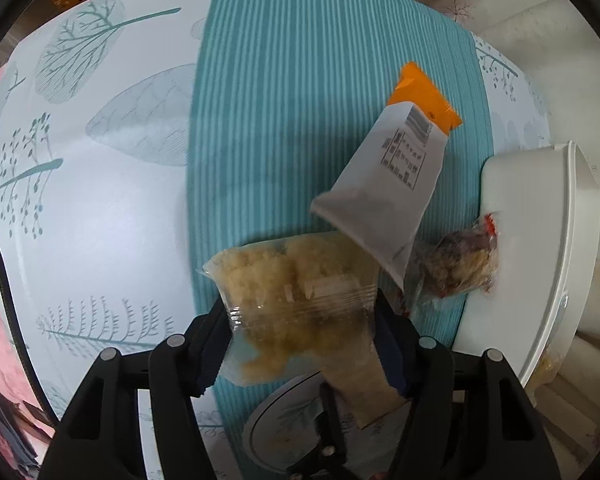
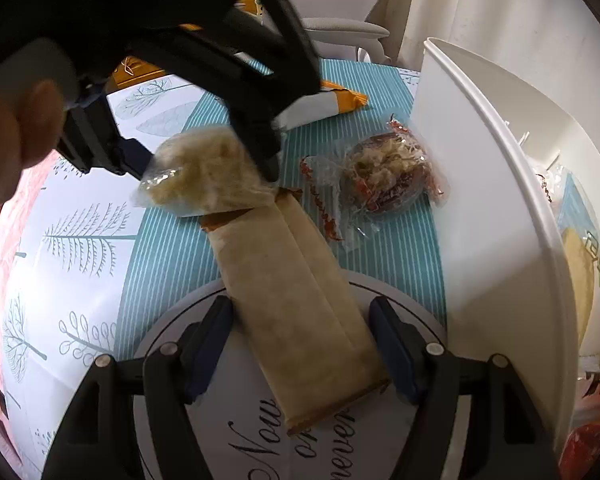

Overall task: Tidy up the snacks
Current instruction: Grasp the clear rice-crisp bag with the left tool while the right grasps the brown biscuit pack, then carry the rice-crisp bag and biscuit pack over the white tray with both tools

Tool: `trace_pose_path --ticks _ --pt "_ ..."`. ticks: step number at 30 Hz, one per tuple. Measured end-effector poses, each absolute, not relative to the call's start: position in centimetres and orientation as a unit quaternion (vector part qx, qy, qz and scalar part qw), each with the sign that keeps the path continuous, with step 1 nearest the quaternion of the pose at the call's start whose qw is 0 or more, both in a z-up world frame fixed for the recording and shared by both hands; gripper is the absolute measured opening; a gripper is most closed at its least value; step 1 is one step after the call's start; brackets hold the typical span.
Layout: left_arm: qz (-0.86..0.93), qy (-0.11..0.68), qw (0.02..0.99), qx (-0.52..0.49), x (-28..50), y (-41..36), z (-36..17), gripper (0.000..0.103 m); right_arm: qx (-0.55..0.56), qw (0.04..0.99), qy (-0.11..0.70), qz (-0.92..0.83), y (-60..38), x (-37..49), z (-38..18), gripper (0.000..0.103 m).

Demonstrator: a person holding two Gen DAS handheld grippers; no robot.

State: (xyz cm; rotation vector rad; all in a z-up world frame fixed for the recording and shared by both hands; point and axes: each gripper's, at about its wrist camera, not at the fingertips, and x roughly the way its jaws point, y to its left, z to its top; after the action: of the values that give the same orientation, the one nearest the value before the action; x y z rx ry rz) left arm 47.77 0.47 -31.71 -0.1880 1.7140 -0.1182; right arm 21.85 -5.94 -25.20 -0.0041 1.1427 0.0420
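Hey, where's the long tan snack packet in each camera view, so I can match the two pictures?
Left wrist: the tan packet is at bottom centre, mostly hidden behind the clear crumb bag that the left gripper holds.
Right wrist: the tan packet runs from the centre down between the open fingers of the right gripper.
Shared landmark: the white bin, at right in both views.

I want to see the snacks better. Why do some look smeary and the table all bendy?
Left wrist view: the red-wrapped snack by the white bin is motion-blurred; the fisheye curves the tablecloth. Right wrist view: the left gripper looms dark and soft, very close.
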Motion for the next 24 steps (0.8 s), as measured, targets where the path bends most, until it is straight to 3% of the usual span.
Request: trace_pose_path --ticks 8,24 --pt "-0.043 0.762 0.639 -0.09 45.2 3.5 -31.1 0.063 -0.003 0.826 0.564 0.018 -5.4 21.2 -24.5 0.06" --pt "-0.083 0.735 0.665 -0.098 37.5 6.6 -24.2 0.063 0.071 0.778 0.624 0.014 -3.8 15.4 -21.8 0.054"
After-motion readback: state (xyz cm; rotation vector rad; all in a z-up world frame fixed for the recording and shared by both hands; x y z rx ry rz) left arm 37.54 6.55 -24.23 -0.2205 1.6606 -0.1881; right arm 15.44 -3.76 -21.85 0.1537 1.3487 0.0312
